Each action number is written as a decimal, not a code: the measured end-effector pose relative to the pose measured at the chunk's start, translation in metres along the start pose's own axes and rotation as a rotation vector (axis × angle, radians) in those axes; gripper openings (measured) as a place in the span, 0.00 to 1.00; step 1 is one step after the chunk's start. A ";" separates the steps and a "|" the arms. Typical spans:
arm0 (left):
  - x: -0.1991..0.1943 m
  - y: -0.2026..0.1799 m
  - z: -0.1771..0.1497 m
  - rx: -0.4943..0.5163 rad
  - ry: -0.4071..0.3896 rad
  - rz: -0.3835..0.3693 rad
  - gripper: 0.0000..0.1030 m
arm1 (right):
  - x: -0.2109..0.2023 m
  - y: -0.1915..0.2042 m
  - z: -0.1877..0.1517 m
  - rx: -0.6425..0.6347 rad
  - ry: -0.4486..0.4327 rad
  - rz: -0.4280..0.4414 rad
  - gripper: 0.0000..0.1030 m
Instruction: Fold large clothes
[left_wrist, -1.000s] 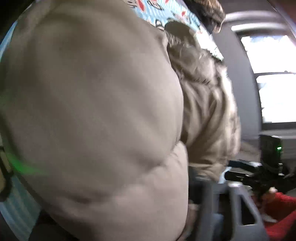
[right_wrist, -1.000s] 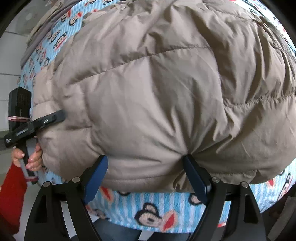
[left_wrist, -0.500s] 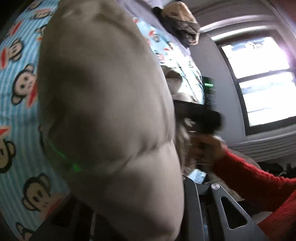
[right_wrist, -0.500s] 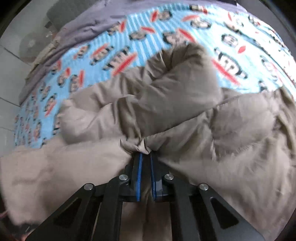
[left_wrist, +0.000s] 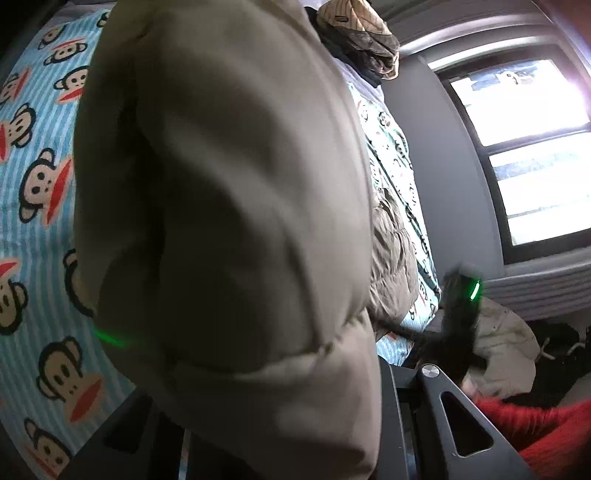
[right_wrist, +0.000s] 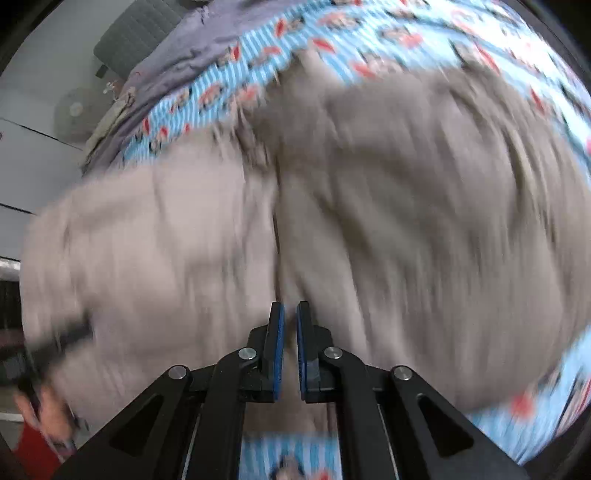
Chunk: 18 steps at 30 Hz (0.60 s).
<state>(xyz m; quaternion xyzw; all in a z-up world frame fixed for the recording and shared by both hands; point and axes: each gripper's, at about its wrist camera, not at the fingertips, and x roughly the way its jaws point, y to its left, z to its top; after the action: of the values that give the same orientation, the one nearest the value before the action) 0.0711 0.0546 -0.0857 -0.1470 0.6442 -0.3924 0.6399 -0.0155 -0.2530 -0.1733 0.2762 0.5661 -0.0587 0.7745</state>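
The beige puffer jacket (right_wrist: 369, 221) lies bunched on the monkey-print bed cover (right_wrist: 258, 70). The left hand-held gripper (left_wrist: 280, 424) grasps a hanging fold of it, while the right hand-held gripper (right_wrist: 288, 345), clenched on nothing visible, hovers above the jacket's centre seam.

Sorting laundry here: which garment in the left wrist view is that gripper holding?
The beige puffer jacket, filling the foreground, clamped in the left gripper; the patterned garment and pale garment lie farther off, untouched.
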 end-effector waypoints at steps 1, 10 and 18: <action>0.004 -0.004 -0.001 -0.001 0.004 0.012 0.24 | 0.005 -0.004 -0.015 0.013 0.020 0.007 0.06; 0.032 -0.123 0.030 0.094 0.082 0.137 0.24 | 0.051 -0.039 -0.030 0.168 0.050 0.137 0.05; 0.127 -0.208 0.058 0.182 0.197 0.088 0.58 | 0.043 -0.083 -0.025 0.333 0.124 0.376 0.06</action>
<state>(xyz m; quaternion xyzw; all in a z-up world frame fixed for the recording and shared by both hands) 0.0433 -0.1862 -0.0239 -0.0206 0.6715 -0.4332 0.6009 -0.0549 -0.3007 -0.2475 0.5031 0.5337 0.0108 0.6796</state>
